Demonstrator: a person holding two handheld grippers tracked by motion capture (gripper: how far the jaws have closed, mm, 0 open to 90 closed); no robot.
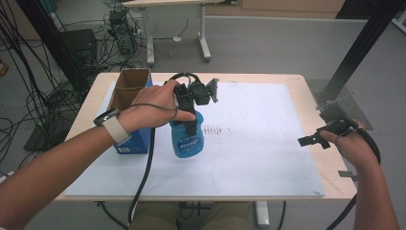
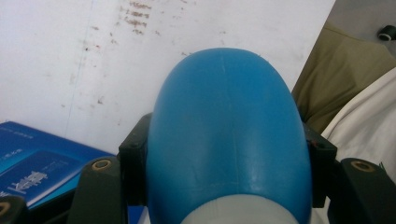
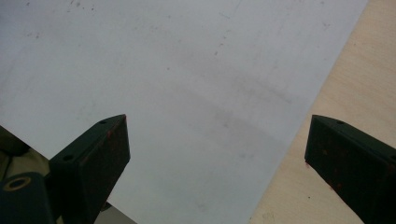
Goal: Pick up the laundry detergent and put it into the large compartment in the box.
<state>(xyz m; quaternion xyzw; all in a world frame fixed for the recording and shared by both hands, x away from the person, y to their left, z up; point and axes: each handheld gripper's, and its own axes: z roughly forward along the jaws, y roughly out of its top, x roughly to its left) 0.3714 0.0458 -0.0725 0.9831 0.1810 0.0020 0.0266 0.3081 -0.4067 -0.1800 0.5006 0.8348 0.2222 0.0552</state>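
Note:
A blue plastic bottle [image 1: 187, 140] with a printed label hangs above the white mat, tilted, and my left gripper [image 1: 189, 120] is shut on its upper part. In the left gripper view the bottle's rounded blue body [image 2: 229, 135] sits squeezed between the two black jaws, its pale neck at the bottom edge. My right gripper [image 1: 320, 139] rests at the right edge of the table, held level. In the right gripper view its jaws stand wide apart over the mat with nothing between the fingertips [image 3: 100, 149].
An open cardboard box with blue sides [image 1: 130, 112] stands left of the bottle on the white mat [image 1: 249, 163]; its blue side [image 2: 37, 163] shows beside the left jaw. The wooden table edge [image 3: 345, 79] runs along the mat's right side. The person's lap [image 2: 345, 70] is below.

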